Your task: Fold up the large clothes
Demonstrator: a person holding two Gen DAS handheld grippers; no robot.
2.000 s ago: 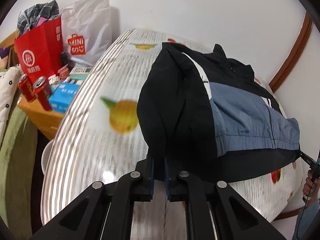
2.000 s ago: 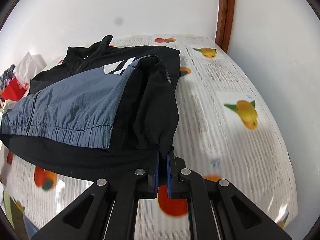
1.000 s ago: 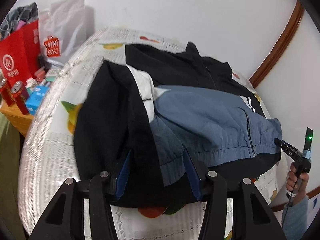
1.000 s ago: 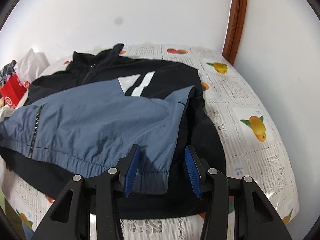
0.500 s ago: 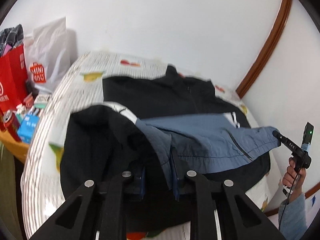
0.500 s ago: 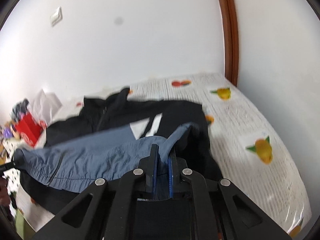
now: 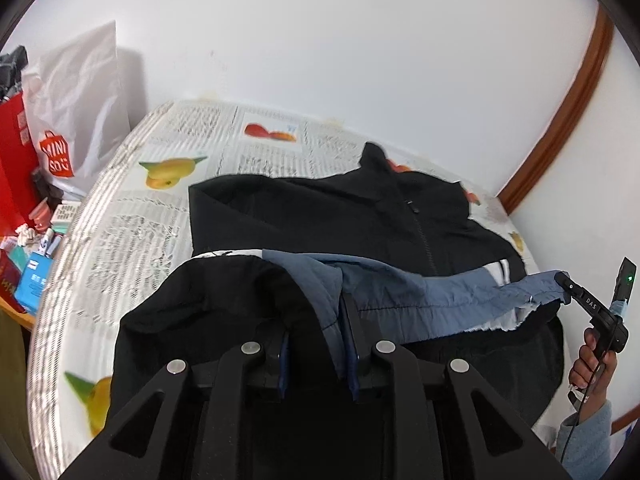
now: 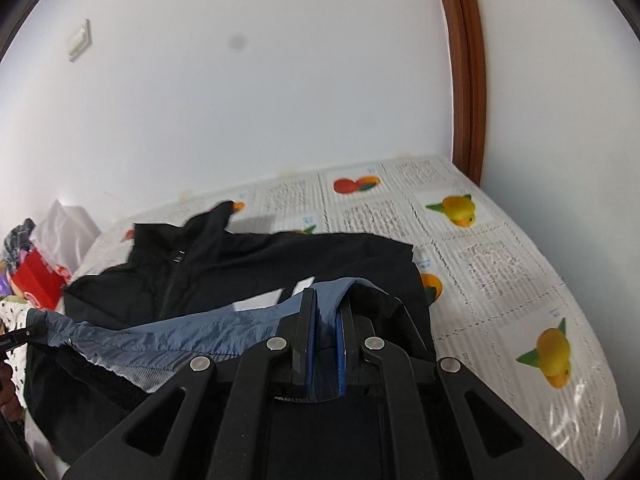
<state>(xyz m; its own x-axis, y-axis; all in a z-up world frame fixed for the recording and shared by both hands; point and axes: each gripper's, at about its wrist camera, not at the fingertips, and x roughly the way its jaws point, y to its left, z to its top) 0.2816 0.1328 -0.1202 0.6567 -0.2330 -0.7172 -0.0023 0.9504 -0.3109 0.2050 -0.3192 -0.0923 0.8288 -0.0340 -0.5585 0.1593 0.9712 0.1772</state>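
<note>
Nearest the left wrist camera, the left gripper [image 7: 316, 344] has its fingers drawn narrow on a bunch of the jacket [image 7: 360, 216], black sleeve cloth and blue hem pinched between the blue pads. Its jaws have just been closing and then eased a touch, with the cloth between them. A second ago they stood wide over the hem.

In the right wrist view the right gripper [image 8: 325, 344] is pressed almost fully together on the blue hem at the jacket's other lower corner, having just been closing on it. The hem stretches between the two grippers as a raised blue band, lifted off the bed [image 8: 500, 264]; a second ago it lay flat.

Seen from the left wrist camera, a hand [image 7: 592, 364] in a grey-blue sleeve [image 7: 586, 440] grips the right gripper's handle at the hem's far end.

Beyond the band, the black chest, zip and collar of the jacket lie on the bed's fruit-and-newsprint cover, collar toward the wall.

Left of the bed, a low wooden table [image 7: 16, 312] carries a blue box [image 7: 35, 278] and small clutter. Behind it stand a red paper bag [image 7: 14, 152] and a white shopping bag [image 7: 76, 108]; dark checked cloth pokes out above the red bag, and what the white one holds is hidden.
</note>
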